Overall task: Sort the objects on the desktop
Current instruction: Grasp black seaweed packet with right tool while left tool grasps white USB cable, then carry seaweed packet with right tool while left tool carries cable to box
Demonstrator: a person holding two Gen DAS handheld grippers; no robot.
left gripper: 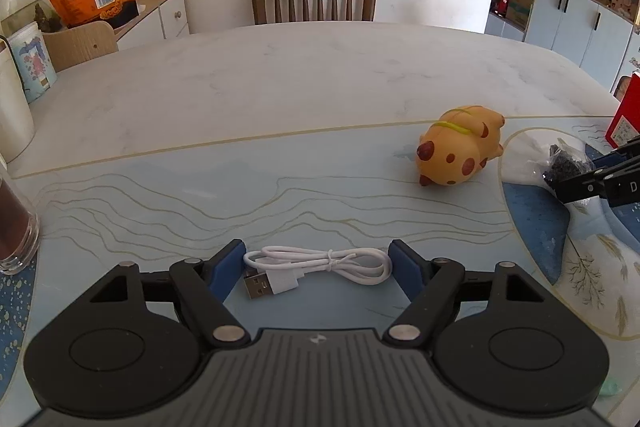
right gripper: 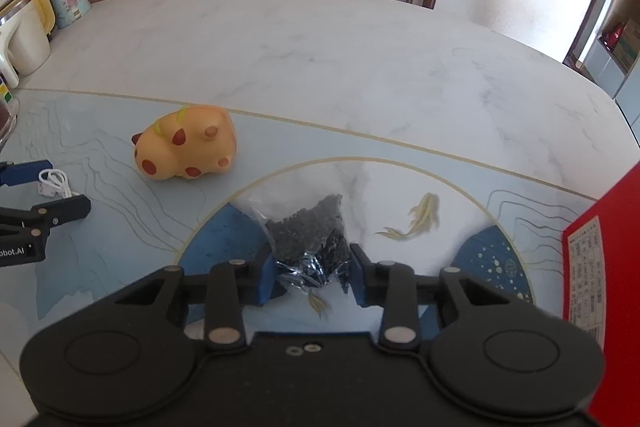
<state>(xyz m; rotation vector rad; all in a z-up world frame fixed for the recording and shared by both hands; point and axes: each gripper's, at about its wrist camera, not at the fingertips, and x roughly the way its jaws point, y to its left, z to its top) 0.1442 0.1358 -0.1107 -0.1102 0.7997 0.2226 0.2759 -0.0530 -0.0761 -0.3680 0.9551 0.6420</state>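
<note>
Both grippers are at the grasping step. The left gripper [left gripper: 318, 265] has its fingers bracketing the coiled white cable [left gripper: 316, 269] on the tabletop [left gripper: 280, 87], partly open, apparently just touching its ends. The right gripper [right gripper: 312, 277] is narrowed onto the clear bag of dark bits [right gripper: 310, 239]; next, firm both grips before lifting.

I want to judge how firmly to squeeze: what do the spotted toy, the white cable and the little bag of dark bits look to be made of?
Spotted toy: likely soft foam or rubbery vinyl; matte, rounded, seamless skin.
White cable: smooth plastic-sheathed cord, slight sheen, with a metal USB plug.
Little bag: thin clear plastic film, crinkled and glinting, holding dark granules I cannot identify.
</note>
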